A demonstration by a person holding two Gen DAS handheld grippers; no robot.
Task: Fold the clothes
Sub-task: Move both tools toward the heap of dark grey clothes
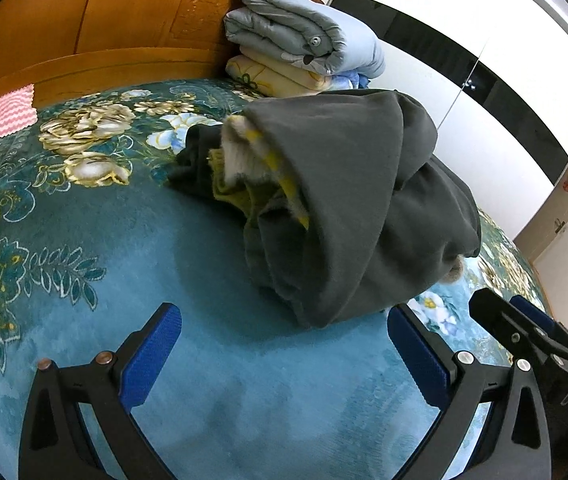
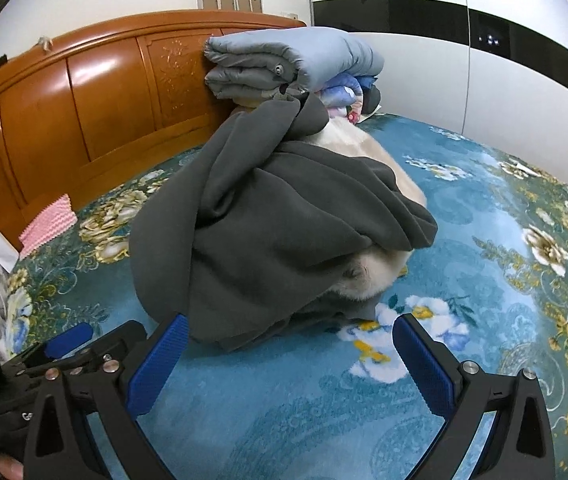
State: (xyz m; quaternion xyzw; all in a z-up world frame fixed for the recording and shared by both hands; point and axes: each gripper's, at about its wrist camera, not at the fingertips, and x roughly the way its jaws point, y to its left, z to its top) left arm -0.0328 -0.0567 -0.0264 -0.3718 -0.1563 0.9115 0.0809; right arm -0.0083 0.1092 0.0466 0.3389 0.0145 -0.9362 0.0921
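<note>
Bed with teal floral plush cover (image 1: 132, 248) fills the lower and middle frame in both views. Carved orange-brown wooden headboard (image 2: 96, 108) runs across the upper left. White wardrobe wall with a black glossy band (image 2: 524, 40) sits at upper right.

Stack of folded quilts, grey-blue on top (image 1: 304, 40), rests against the headboard, upper centre.

Crumpled dark grey fleece garment (image 1: 348, 200) lies in a heap at frame centre on the bed cover, draped over cream and yellow-green clothing (image 1: 244, 168); cream fabric also shows beneath it in the right wrist view.

Pink zigzag-patterned cloth (image 1: 0, 116) lies at the left edge by the headboard.

Left gripper (image 1: 284, 354): jaws fully apart, nothing between them, just below the heap's near edge.

Right gripper (image 2: 290, 360): jaws fully apart, holding nothing; left blue pad (image 2: 156, 364) just beside the grey hem.
</note>
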